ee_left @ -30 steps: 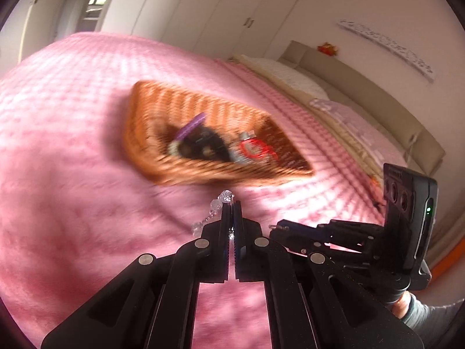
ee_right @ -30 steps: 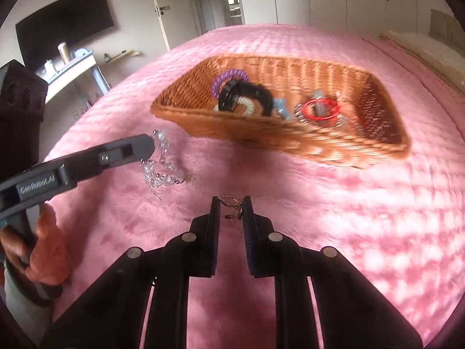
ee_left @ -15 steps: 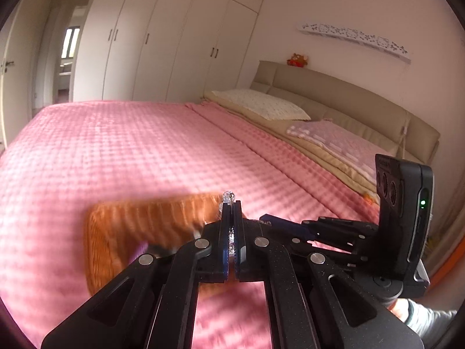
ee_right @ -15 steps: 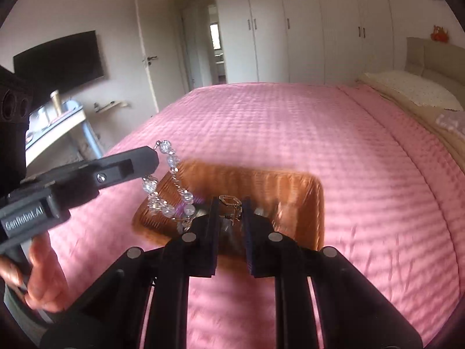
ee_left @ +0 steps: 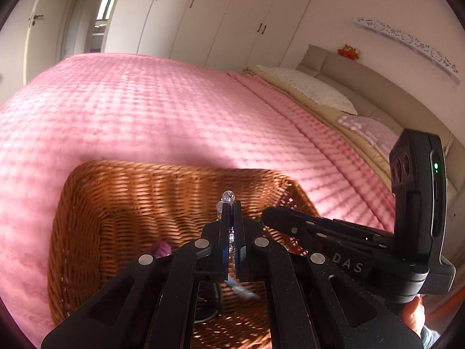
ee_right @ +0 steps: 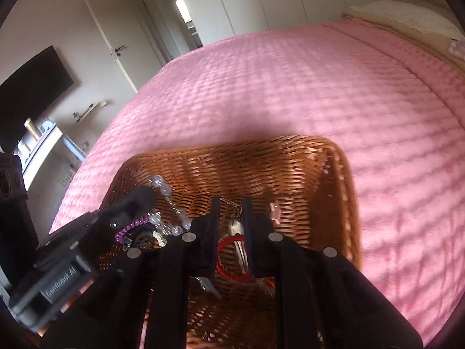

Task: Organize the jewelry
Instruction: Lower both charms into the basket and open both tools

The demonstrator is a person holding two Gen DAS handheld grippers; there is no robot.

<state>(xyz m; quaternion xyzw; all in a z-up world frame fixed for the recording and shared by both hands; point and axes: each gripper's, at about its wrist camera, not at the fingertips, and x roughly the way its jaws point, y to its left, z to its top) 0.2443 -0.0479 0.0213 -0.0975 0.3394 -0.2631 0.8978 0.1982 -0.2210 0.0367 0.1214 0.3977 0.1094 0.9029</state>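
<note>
A brown wicker basket [ee_left: 87, 203] sits on the pink bedspread, and both grippers hang over its inside. My left gripper [ee_left: 231, 207] is shut on a clear bead bracelet [ee_left: 228, 195]; one bead sticks out above the tips. In the right wrist view the left gripper [ee_right: 145, 197] comes in from the left with the clear bead bracelet [ee_right: 174, 215] dangling from it. My right gripper [ee_right: 231, 206] is shut, with a narrow gap, on a small metal chain [ee_right: 228, 201] that spans its tips. In the left wrist view the right gripper [ee_left: 268, 216] lies just to the right.
Inside the basket [ee_right: 343, 174] lie a purple coil band [ee_right: 132, 226], a black item [ee_right: 142, 240] and a red ring [ee_right: 229, 257]. Pink bedspread [ee_left: 145, 110] stretches all around. Pillows [ee_left: 308, 90] and a headboard are at the far right, wardrobes behind.
Both grippers have moved forward and slightly up, from the bedspread in front of the basket to above its inside. The bead bracelet has left the bed and now hangs free.
</note>
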